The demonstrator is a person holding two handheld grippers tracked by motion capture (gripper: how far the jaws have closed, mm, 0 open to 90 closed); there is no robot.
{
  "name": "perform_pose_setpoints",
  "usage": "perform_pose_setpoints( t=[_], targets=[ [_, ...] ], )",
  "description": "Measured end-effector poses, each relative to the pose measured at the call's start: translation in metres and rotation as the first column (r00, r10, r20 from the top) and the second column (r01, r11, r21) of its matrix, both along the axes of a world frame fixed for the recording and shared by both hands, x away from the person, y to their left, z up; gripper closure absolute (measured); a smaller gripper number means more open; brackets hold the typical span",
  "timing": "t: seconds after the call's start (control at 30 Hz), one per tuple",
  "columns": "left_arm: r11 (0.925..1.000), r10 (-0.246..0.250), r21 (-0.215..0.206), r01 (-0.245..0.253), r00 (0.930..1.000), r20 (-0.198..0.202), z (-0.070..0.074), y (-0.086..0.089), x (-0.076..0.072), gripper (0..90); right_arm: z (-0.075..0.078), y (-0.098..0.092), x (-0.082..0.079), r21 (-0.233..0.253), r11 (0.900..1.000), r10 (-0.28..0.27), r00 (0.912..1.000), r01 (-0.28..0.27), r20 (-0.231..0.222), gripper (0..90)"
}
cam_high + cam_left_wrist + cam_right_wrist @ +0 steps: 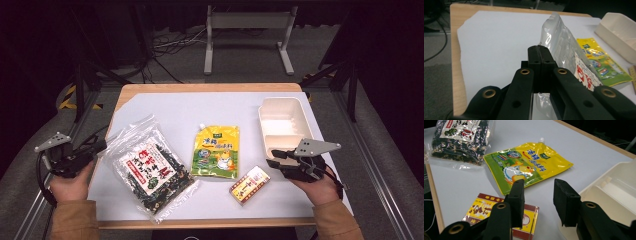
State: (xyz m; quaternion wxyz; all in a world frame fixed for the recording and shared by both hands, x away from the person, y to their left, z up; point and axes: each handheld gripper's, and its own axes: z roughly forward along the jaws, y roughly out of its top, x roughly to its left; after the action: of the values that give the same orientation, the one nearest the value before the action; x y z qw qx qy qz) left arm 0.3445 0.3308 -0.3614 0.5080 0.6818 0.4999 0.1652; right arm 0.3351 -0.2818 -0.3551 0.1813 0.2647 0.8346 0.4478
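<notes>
Now left gripper (539, 51) pinches bag's (148, 167) edge — clamped.

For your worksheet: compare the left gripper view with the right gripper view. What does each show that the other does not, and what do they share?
Left gripper view alone: the left gripper, jaws shut on the clear edge of the seaweed bag, lifting that edge off the white mat.

Right gripper view alone: the right gripper, jaws open and holding nothing, above the red and yellow box, whose printed top is visible.

Shared: the seaweed bag, the yellow sauce pouch, the cream tray and the white mat.
</notes>
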Motion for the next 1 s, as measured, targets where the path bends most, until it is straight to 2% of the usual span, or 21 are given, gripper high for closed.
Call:
perform_pose_setpoints(
  t=[0.13, 0.3, 0.47, 0.67, 0.83, 1.0],
  targets=[
    [0.9997, -0.023, -0.005, 0.023, 0.9991, 0.036, 0.010, -0.005, -0.006, 90.0, 0.001, 0.002, -0.001, -0.005, 1.000, 0.004, 1.0000, -0.004, 0.004, 61.7],
    [0.9977, -0.067, 0.010, 0.067, 0.9917, 0.110, 0.028, -0.016, -0.017, 90.0, 0.003, 0.004, -0.002, 0.004, 1.000, 0.009, 0.9999, -0.009, 0.007, 62.0],
    [0.9906, -0.137, 0.035, 0.133, 0.9760, 0.170, 0.046, -0.028, -0.027, 90.0, 0.003, 0.008, -0.002, 0.004, 1.000, 0.016, 0.9999, -0.016, -0.003, 61.6],
    [0.9836, -0.180, 0.049, 0.174, 0.9629, 0.201, 0.058, -0.037, -0.035, 90.0, 0.002, 0.021, -0.002, 0.013, 0.999, 0.047, 0.9988, -0.047, -0.013, 59.9],
    [0.9762, -0.217, 0.058, 0.209, 0.9481, 0.232, 0.065, -0.044, -0.041, 90.0, 0.006, 0.035, -0.002, 0.027, 0.995, 0.099, 0.9951, -0.098, -0.011, 58.2],
    [0.9646, -0.263, 0.090, 0.248, 0.9230, 0.281, 0.072, -0.052, -0.048, 90.0, 0.014, 0.056, 0.002, 0.030, 0.986, 0.161, 0.9869, -0.161, 0.006, 56.0]
  ],
)
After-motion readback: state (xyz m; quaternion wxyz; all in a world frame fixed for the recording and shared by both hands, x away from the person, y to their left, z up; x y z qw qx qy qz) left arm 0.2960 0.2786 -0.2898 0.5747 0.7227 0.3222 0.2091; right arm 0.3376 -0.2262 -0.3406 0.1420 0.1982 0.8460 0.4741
